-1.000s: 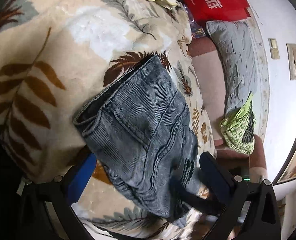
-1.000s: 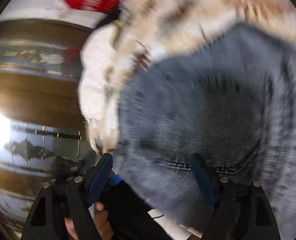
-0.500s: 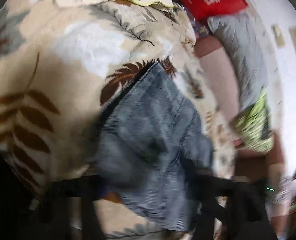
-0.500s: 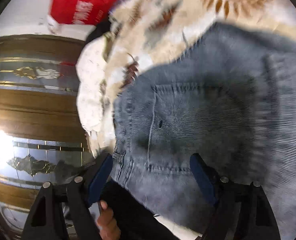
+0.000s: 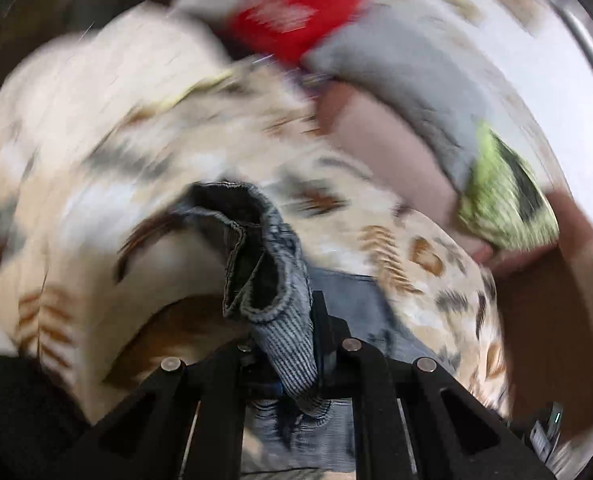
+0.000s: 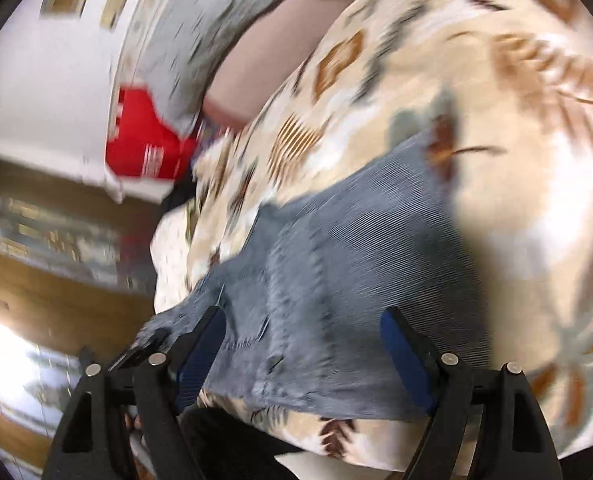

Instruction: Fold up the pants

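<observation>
Left tool [image 5: 284,344] now clamping a bunched edge of the pants [image 5: 256,264], lifting it off the blanket [image 5: 96,184] — open half a second ago. Right tool [image 6: 302,344] spread wide over pants near bed's edge. Fold starting.

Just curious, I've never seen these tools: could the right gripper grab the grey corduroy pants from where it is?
Probably yes: the right gripper is open, the grey corduroy pants lie directly between its fingers, nothing between.

One pair of grey corduroy pants [image 5: 280,320]; one leaf-print blanket [image 5: 96,168]; one red bag [image 5: 296,12]; one grey pillow [image 5: 400,80]; one green cloth [image 5: 500,200]; two grippers: left gripper [image 5: 292,344], right gripper [image 6: 304,344].
</observation>
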`<action>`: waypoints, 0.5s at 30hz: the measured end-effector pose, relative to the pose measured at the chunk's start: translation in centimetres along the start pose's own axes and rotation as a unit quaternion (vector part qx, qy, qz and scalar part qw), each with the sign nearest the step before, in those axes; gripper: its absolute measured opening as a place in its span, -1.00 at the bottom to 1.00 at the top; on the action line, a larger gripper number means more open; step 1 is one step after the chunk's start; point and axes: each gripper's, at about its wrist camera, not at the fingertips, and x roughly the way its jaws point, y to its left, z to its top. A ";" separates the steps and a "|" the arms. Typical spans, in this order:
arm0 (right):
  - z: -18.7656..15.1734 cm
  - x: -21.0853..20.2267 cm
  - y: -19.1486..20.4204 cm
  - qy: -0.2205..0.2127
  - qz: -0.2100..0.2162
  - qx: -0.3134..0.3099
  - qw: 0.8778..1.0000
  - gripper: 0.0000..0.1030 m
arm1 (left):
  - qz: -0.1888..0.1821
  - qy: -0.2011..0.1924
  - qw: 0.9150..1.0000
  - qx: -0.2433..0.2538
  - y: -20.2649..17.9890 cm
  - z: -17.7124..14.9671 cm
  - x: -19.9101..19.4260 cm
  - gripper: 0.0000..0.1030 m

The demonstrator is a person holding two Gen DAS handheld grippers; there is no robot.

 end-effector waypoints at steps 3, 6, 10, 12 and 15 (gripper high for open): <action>0.7 -2.7 -2.4 -0.036 0.014 0.034 0.999 0.60 | -0.014 -0.014 0.995 0.102 -7.1 -1.6 -0.8 -0.79; 1.1 -5.1 -4.2 -0.066 0.026 0.054 0.996 0.60 | -0.039 -0.007 0.981 0.187 -13.5 -4.6 -0.3 -0.79; 1.4 -8.1 -6.4 -0.101 0.027 0.071 0.992 0.60 | -0.060 0.053 0.958 0.276 -19.7 -10.3 3.0 -0.78; 1.4 -9.2 -7.6 -0.113 0.022 0.082 0.990 0.60 | -0.059 0.116 0.938 0.321 -21.4 -13.8 6.3 -0.70; 1.3 -9.9 -9.2 -0.119 0.015 0.103 0.987 0.60 | -0.035 0.231 0.893 0.384 -21.8 -19.2 10.7 -0.37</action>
